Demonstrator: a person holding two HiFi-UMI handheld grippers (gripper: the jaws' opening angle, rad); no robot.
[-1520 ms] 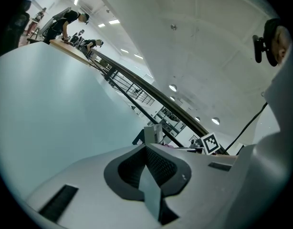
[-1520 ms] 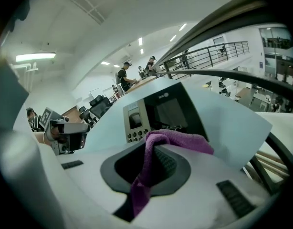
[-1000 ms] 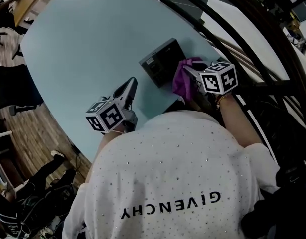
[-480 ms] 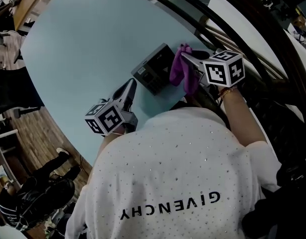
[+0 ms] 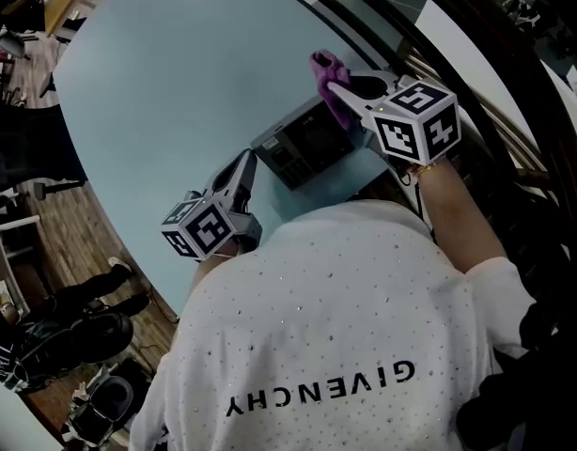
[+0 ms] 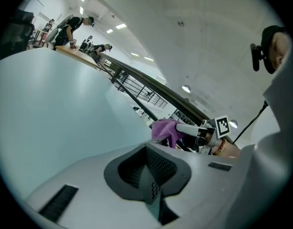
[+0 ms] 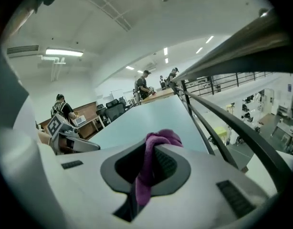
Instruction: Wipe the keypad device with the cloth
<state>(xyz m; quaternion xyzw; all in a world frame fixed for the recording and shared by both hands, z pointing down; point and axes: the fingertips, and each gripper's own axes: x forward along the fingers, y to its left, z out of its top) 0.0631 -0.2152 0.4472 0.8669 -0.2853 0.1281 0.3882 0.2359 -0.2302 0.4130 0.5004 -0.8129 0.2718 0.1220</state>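
Observation:
The dark keypad device [image 5: 305, 145] lies on the pale blue table [image 5: 166, 73], near its front edge. My right gripper [image 5: 337, 92] is shut on a purple cloth [image 5: 326, 71], held above the device's far right corner; whether the cloth touches the device I cannot tell. The right gripper view has the cloth [image 7: 150, 168] bunched between the jaws and hanging down. My left gripper [image 5: 245, 163] hovers just left of the device, shut with nothing in it. From the left gripper view, the cloth [image 6: 164, 130] and the right gripper [image 6: 181, 128] show beyond the closed jaws.
The person's white-shirted back [image 5: 326, 336] fills the lower head view. A dark railing [image 5: 476, 73] runs along the table's right side. People and office chairs [image 5: 54, 332] stand on the wooden floor to the left. More people work at a far desk [image 7: 144, 87].
My right gripper has lifted the purple cloth from the device's near right side up and across to its far right corner. The left gripper has hardly moved.

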